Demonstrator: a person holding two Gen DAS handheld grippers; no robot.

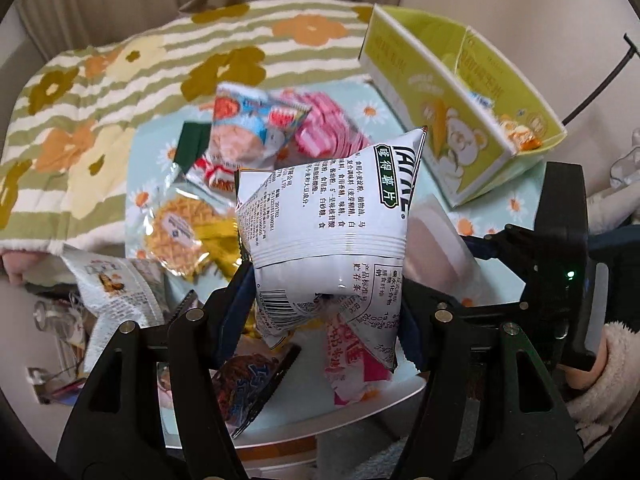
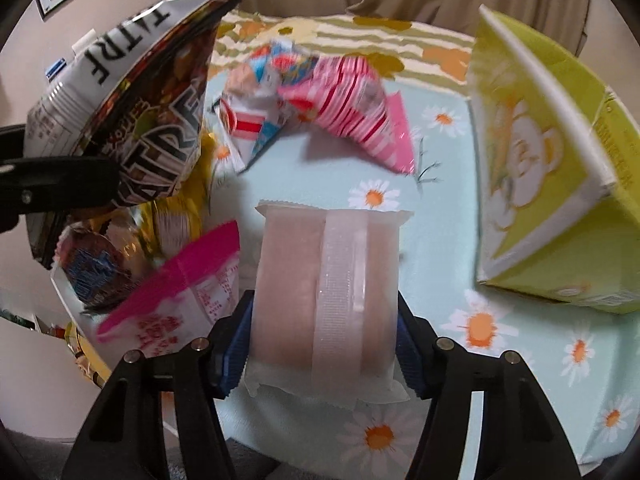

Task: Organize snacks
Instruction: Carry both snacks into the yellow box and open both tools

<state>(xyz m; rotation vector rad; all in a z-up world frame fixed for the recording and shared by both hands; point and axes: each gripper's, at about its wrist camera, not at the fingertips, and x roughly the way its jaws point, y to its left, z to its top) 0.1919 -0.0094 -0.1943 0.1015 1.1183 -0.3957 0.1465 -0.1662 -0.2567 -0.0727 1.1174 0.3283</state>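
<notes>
Left tongs [image 1: 326, 300] are clamping the chip bag [image 1: 332, 216]; right tongs [image 2: 324, 344] are clamping the pink packet [image 2: 326, 280], both bound for the box [image 2: 552, 160] ahead-right.

Chip bag [image 1: 328, 216]: white with black print. Wrapped snack [image 2: 326, 296]: pale pink. Box [image 1: 460, 108]: yellow-green. Surface [image 2: 520, 344]: light blue, daisy pattern.

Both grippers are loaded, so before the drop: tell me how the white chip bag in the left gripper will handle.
The white chip bag looks puffed with air, so probably light for its size. The left gripper pinches its lower part and the film creases there, so it may slip or swing. Chips inside likely crush under a hard squeeze.
</notes>
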